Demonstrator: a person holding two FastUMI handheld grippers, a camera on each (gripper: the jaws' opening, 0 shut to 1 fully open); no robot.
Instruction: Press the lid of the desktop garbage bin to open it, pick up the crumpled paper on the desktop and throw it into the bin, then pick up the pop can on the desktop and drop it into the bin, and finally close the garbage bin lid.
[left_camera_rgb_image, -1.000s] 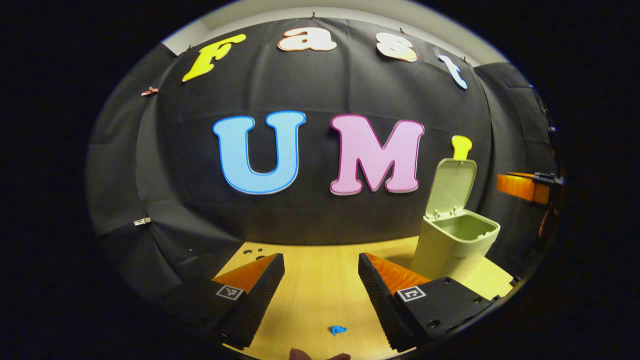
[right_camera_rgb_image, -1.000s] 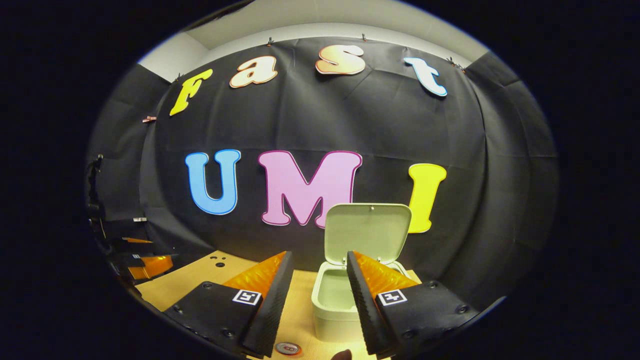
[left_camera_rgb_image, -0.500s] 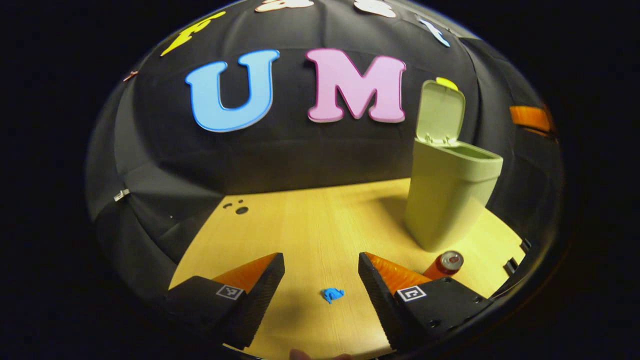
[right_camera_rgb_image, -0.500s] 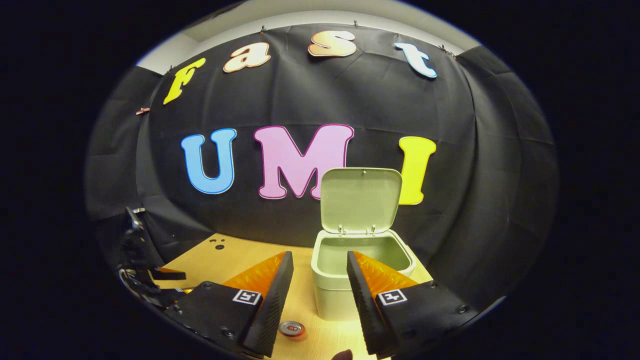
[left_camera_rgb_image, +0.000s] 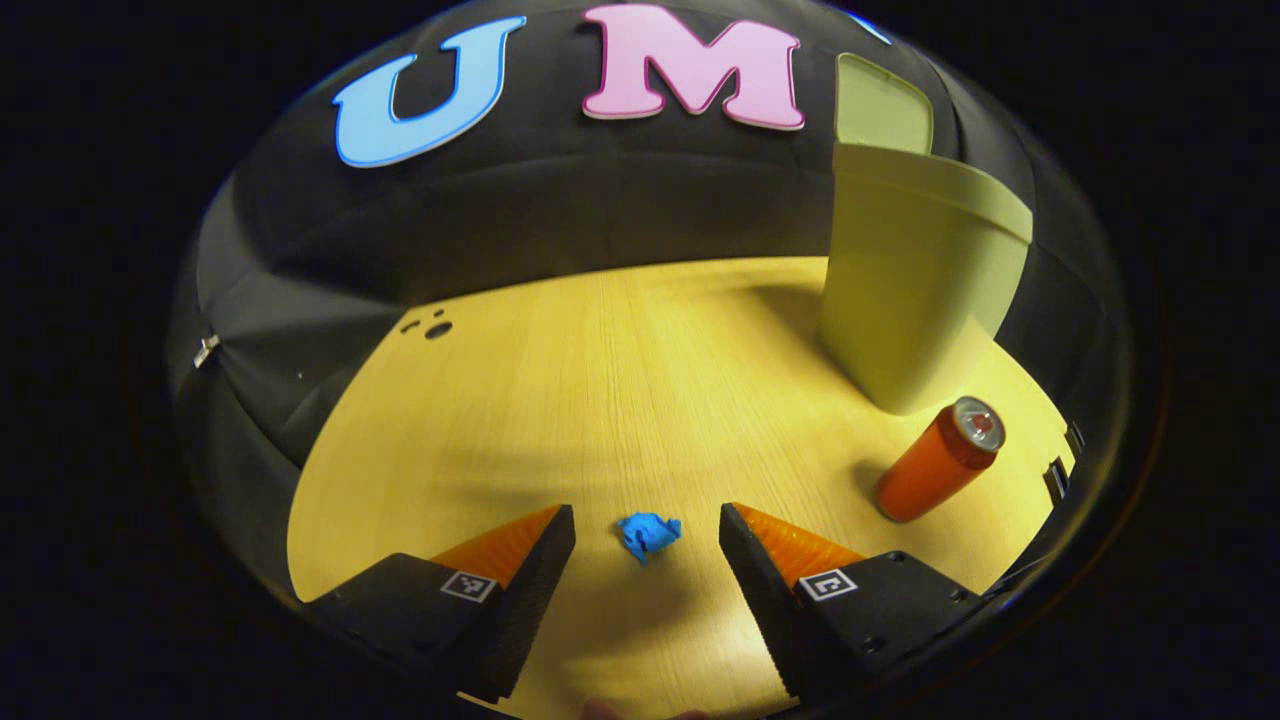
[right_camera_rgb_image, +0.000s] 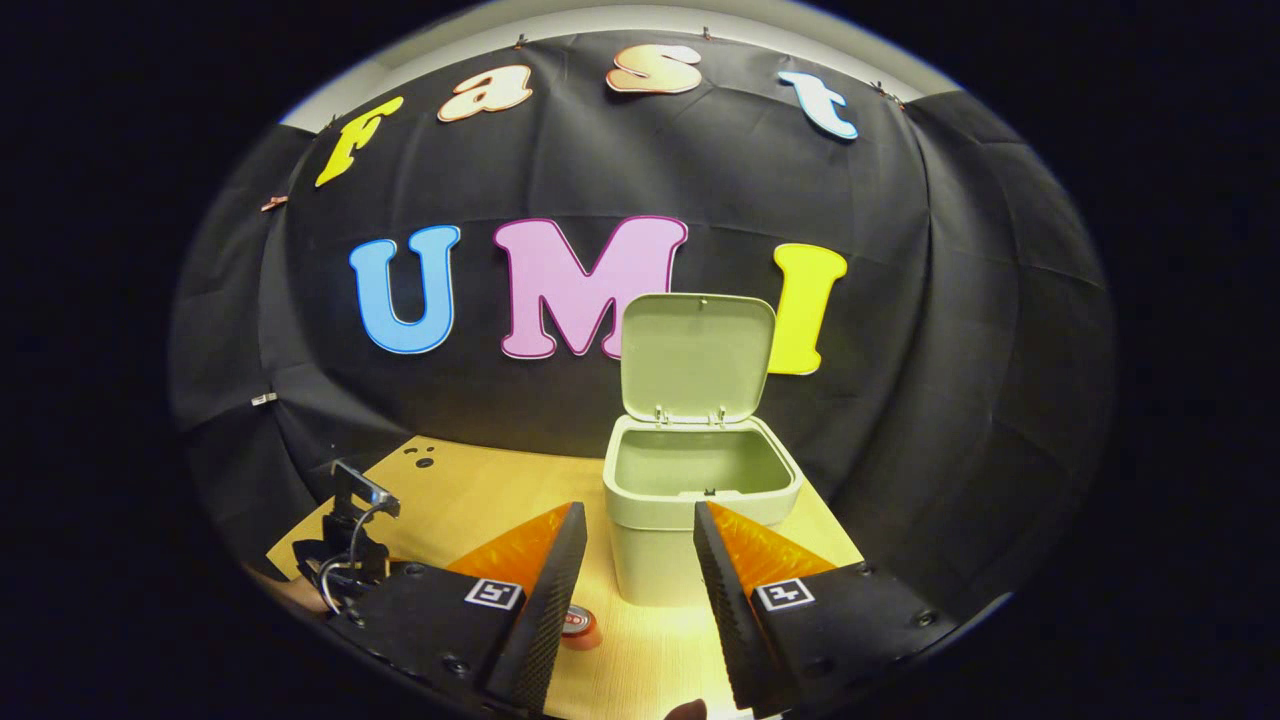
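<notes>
While my left tongs (left_camera_rgb_image: 647, 545) stand spread with the crumpled paper (left_camera_rgb_image: 648, 534) lying on the tabletop (left_camera_rgb_image: 600, 380) between their tips, untouched, the bin (right_camera_rgb_image: 695, 500) waits with its lid (right_camera_rgb_image: 697, 352) upright and the pop can (left_camera_rgb_image: 938, 458) stands just beside its base. My right tongs (right_camera_rgb_image: 630, 545) hang spread and empty facing the bin. I judge the paper so small and light that closing too high could miss it, or a dragging tip could flick it away across the smooth wood.
</notes>
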